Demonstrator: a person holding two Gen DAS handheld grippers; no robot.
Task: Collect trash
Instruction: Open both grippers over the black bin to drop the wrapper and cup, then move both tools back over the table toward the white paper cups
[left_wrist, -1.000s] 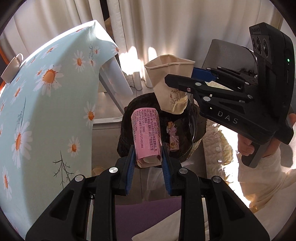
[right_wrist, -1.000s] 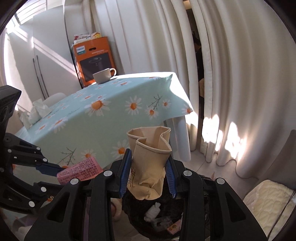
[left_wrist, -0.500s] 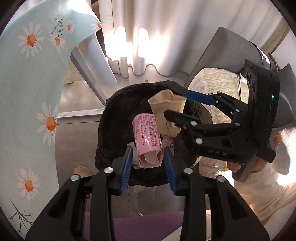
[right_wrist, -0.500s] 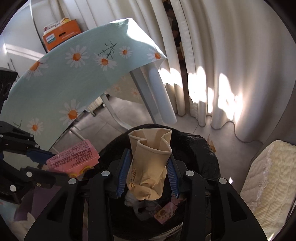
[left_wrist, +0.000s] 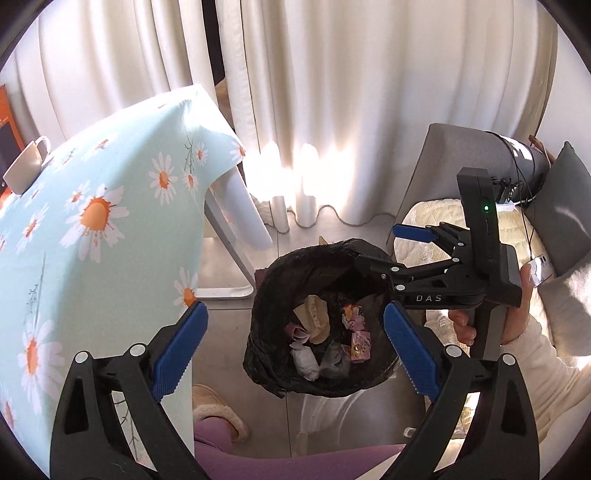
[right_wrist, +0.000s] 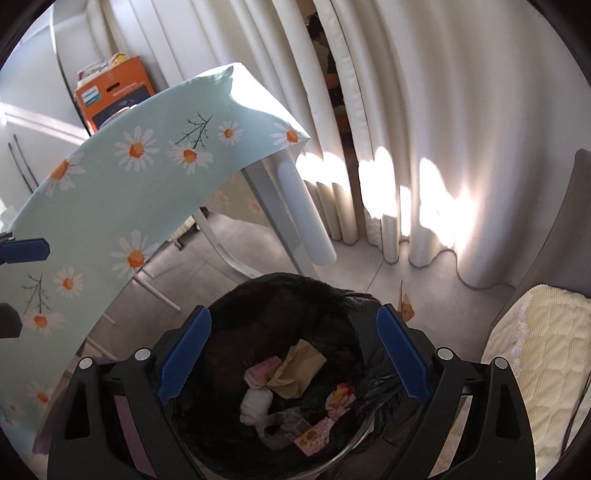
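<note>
Left gripper (left_wrist: 295, 347): fingers spreading wide, nothing between them.
Right gripper (right_wrist: 293, 354): fingers spreading too, empty.
Trash: cup (right_wrist: 297, 369) and pink pack (right_wrist: 263, 370) lie in the bin (right_wrist: 280, 291), straight below both grippers.
Next: any more trash would be on the desk (left_wrist: 92, 229), nearer the left gripper.

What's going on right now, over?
Left gripper and right gripper opening, empty. Crumpled paper cup and pink wrapper in bin. Nothing in the way.
</note>
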